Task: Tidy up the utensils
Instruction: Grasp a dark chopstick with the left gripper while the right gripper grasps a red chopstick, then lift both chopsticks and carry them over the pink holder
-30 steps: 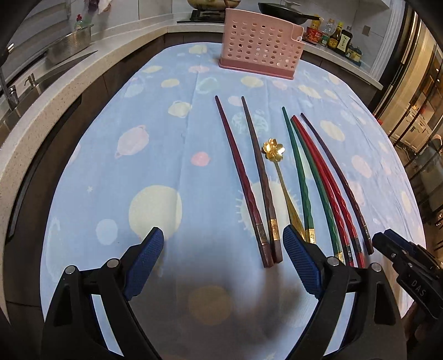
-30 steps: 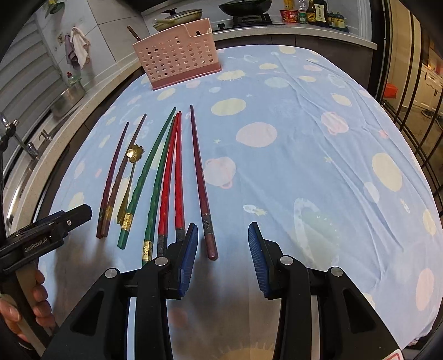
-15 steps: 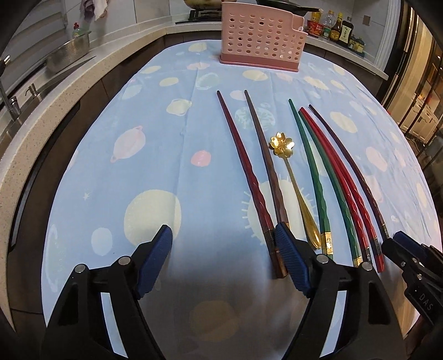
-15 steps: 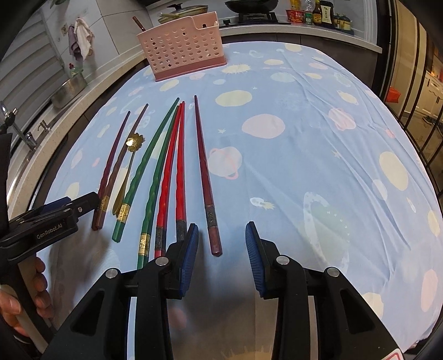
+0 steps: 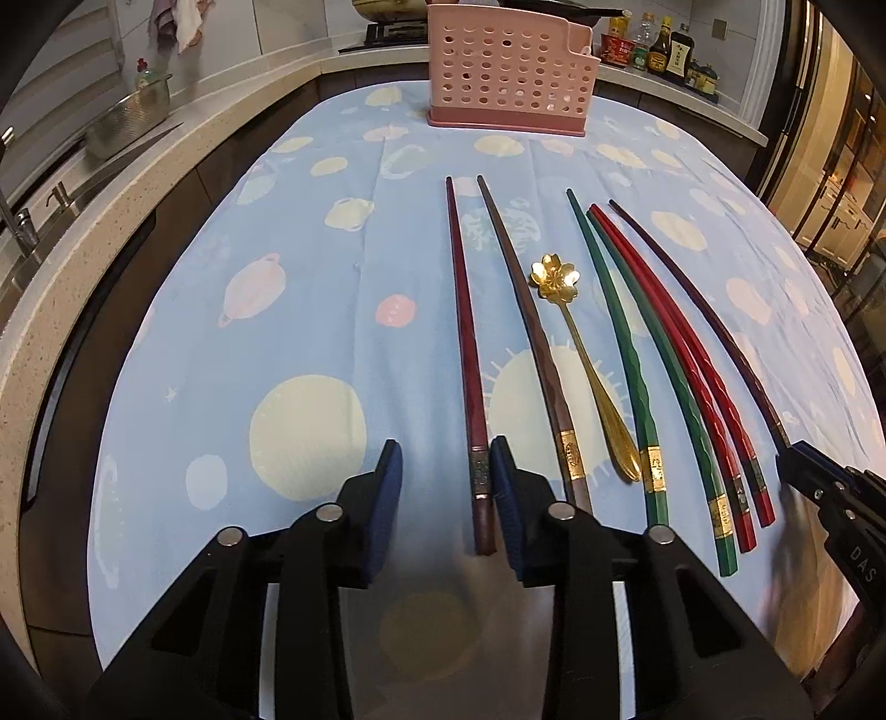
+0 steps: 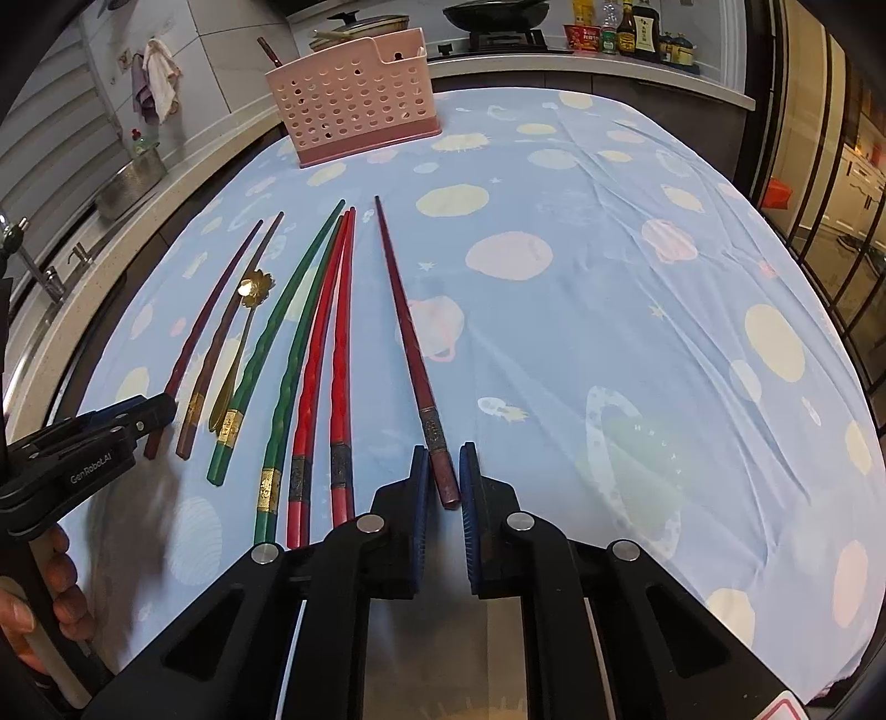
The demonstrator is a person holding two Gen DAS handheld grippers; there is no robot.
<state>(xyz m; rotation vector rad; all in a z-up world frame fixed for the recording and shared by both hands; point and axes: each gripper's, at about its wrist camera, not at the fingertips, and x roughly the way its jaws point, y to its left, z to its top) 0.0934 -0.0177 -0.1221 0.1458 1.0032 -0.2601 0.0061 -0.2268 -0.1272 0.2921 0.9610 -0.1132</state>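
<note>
Several chopsticks and a gold flower-headed spoon [image 5: 587, 360] lie side by side on the blue cloth [image 5: 277, 277]. My left gripper [image 5: 443, 487] is open around the handle end of the leftmost dark red chopstick [image 5: 468, 354], whose end lies just inside the right finger. My right gripper [image 6: 443, 482] has narrowed around the handle end of the rightmost dark red chopstick [image 6: 412, 354], with both pads close beside it and small gaps showing. Green [image 6: 288, 343] and red [image 6: 338, 343] chopsticks lie between. A pink perforated utensil basket [image 5: 509, 69] stands at the far end of the table.
A stone counter [image 5: 83, 183] with a metal pot [image 5: 130, 119] runs along the left. A stove, a pan and sauce bottles [image 5: 664, 52] stand behind the basket. The table's right edge drops off towards a railing [image 6: 830, 221].
Both grippers moved forward and down onto the handle ends. The left shifted right and narrowed around the leftmost chopstick. The right narrowed around the rightmost chopstick.
</note>
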